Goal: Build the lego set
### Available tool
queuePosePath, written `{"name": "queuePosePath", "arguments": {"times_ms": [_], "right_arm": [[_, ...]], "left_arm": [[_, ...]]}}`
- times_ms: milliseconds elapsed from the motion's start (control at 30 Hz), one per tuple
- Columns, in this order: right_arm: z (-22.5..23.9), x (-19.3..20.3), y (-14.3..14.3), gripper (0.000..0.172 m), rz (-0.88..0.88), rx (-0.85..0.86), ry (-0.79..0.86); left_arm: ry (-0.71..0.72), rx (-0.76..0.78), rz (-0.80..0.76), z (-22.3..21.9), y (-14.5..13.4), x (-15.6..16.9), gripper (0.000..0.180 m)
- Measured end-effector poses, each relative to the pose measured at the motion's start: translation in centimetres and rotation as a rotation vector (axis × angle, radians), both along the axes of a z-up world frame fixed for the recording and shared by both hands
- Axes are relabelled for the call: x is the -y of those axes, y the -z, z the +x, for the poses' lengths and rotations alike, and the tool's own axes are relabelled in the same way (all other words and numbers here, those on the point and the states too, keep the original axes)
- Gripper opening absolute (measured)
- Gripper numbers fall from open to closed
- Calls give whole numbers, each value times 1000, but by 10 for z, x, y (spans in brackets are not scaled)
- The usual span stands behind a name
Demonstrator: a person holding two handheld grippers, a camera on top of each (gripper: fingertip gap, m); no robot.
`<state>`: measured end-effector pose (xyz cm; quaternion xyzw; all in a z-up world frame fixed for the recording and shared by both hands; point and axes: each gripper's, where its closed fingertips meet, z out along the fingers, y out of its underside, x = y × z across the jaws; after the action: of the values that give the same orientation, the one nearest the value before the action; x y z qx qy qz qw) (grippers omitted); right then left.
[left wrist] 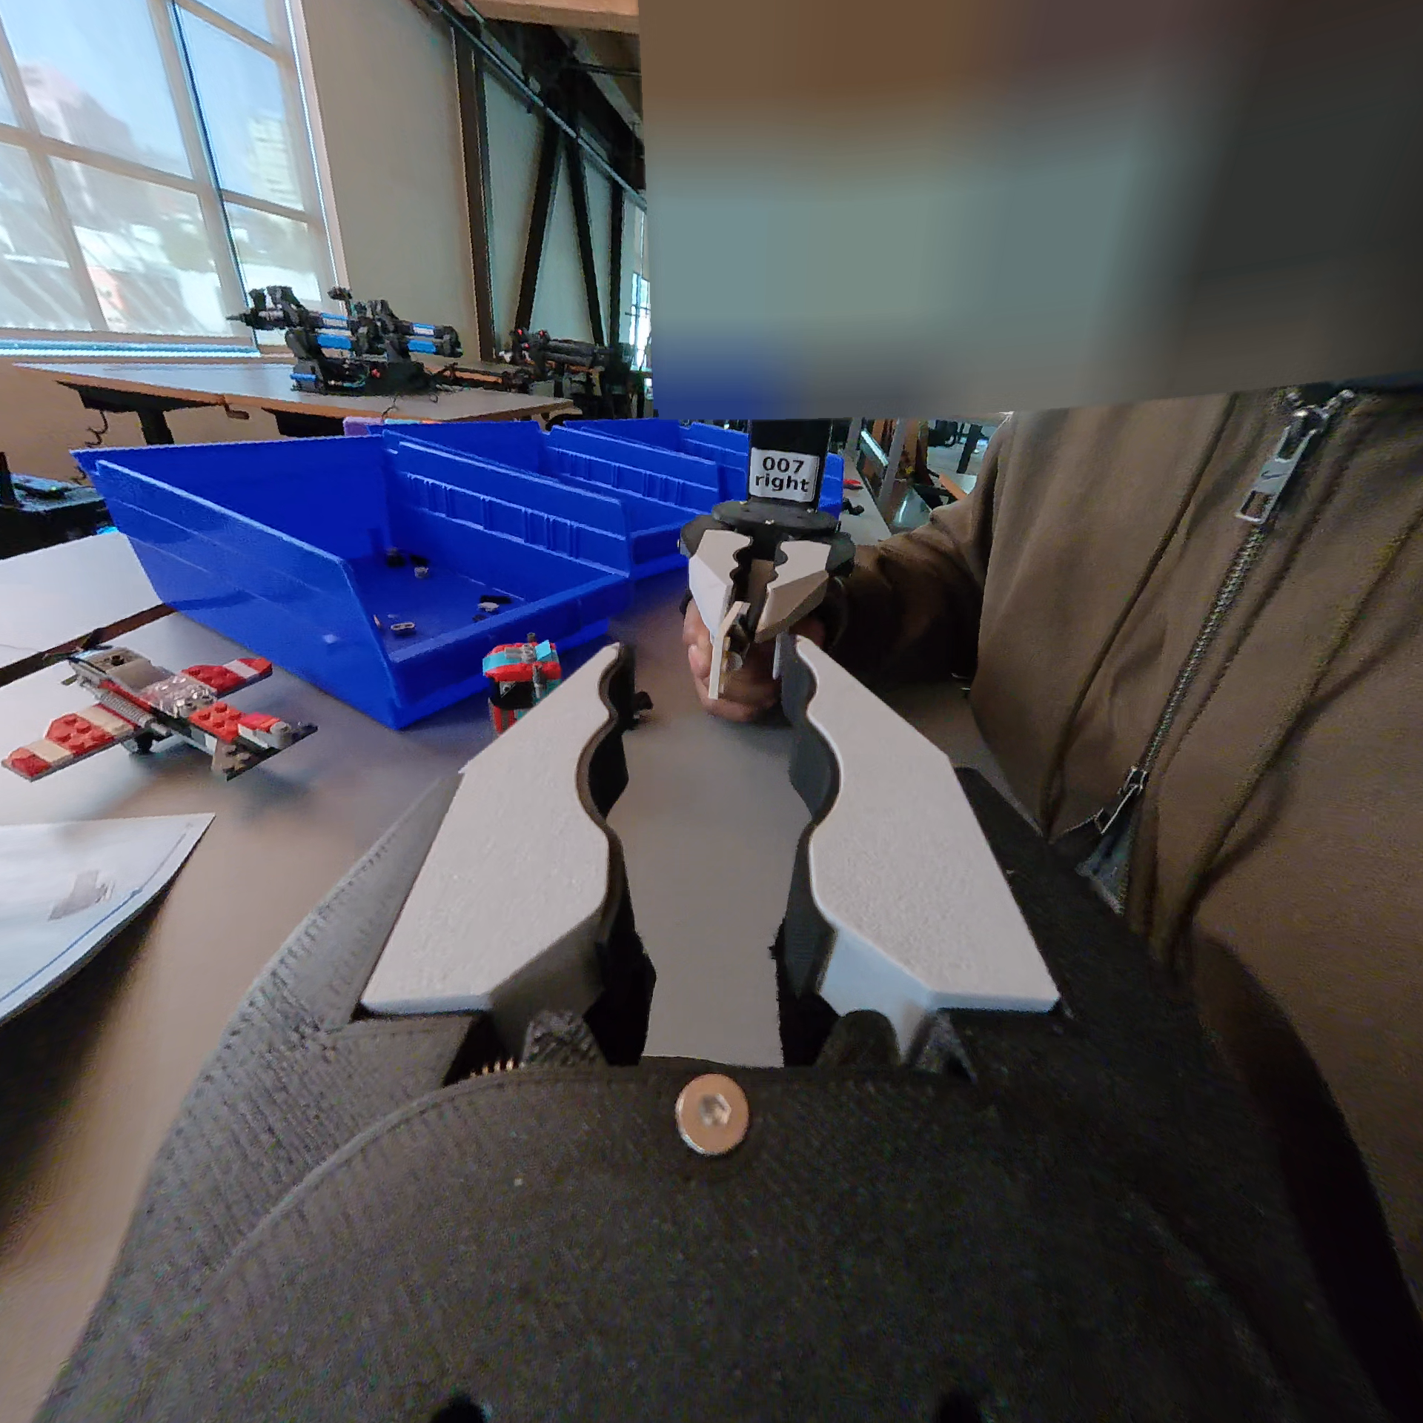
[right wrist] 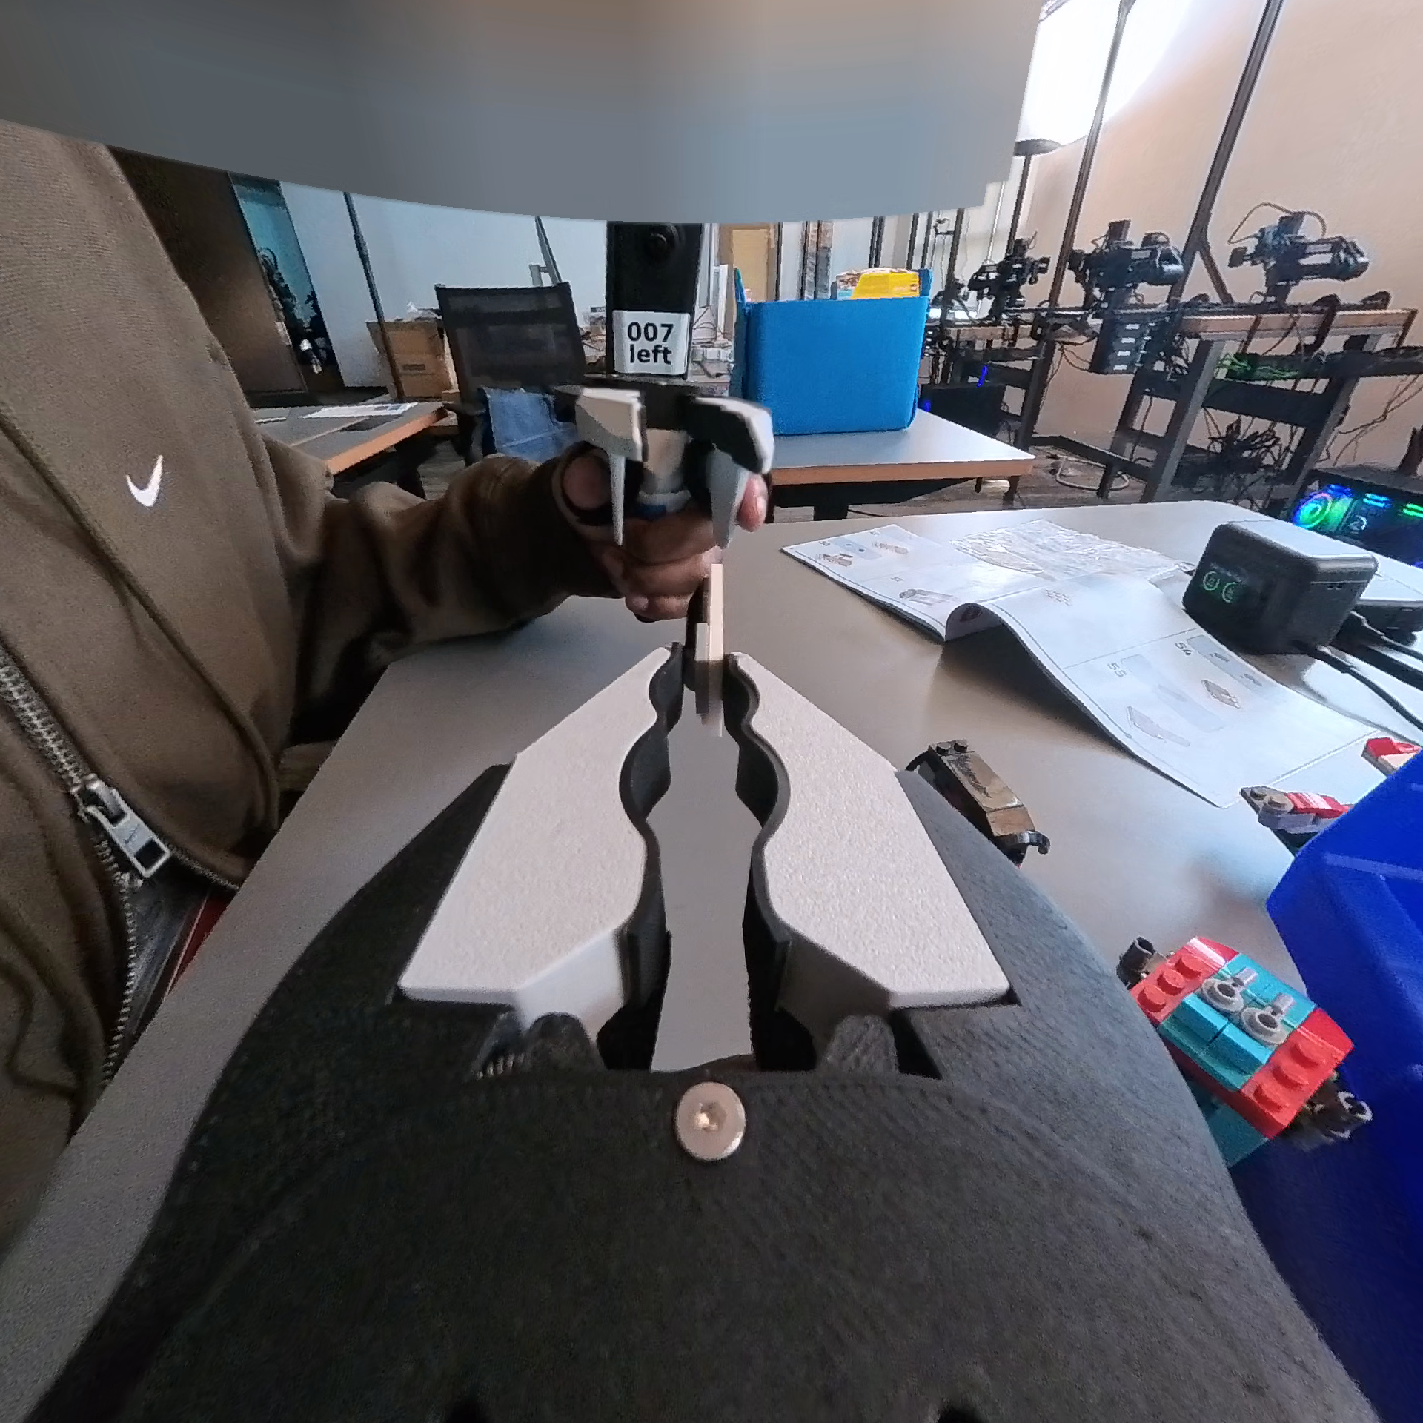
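My left gripper [left wrist: 708, 678] is wide open w/ nothing between its grey fingers, just bare grey table [left wrist: 708, 847] under the gap. My right gripper [right wrist: 704, 666] is nearly closed and pinches a thin, flat, cream-white plastic brick piece [right wrist: 716, 616] at its tips. The piece stands on edge and sticks out past the fingertips toward the left gripper. A small darker bit is stuck on its side; I can't tell what it is.

Writing: each gripper has a white sticker w/ black print on its black stem [left wrist: 781, 473], and an open paper instruction booklet [right wrist: 1078, 616] lies on the table, far right, w/ small step numbers and pics. The person's brown zip jacket [right wrist: 154, 539] has a small white logo on the chest. A black box w/ green lit marks [right wrist: 1270, 585] sits past the booklet.

Near the left gripper: a small red and teal brick build [left wrist: 520, 678], partly hidden by my left finger, right by a big blue plastic bin [left wrist: 254, 554] that has a few tiny dark and grey bits inside, too small to make out. A red, white and grey brick plane [left wrist: 154, 716] lies further left. A sheet of paper [left wrist: 77, 893] is cut off at the edge.

Near the right gripper: a dark shiny brick part [right wrist: 986, 801], half hidden behind my finger. Top of both views is blurred over.
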<state>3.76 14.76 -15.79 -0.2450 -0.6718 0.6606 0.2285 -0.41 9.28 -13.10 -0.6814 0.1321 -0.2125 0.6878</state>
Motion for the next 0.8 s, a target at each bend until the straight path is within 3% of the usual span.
{"name": "queuePosePath", "arguments": {"times_ms": [800], "right_arm": [[-1, 1, 3, 10, 4, 23, 1]], "left_arm": [[-21, -38, -34, -2, 13, -7, 40]]}}
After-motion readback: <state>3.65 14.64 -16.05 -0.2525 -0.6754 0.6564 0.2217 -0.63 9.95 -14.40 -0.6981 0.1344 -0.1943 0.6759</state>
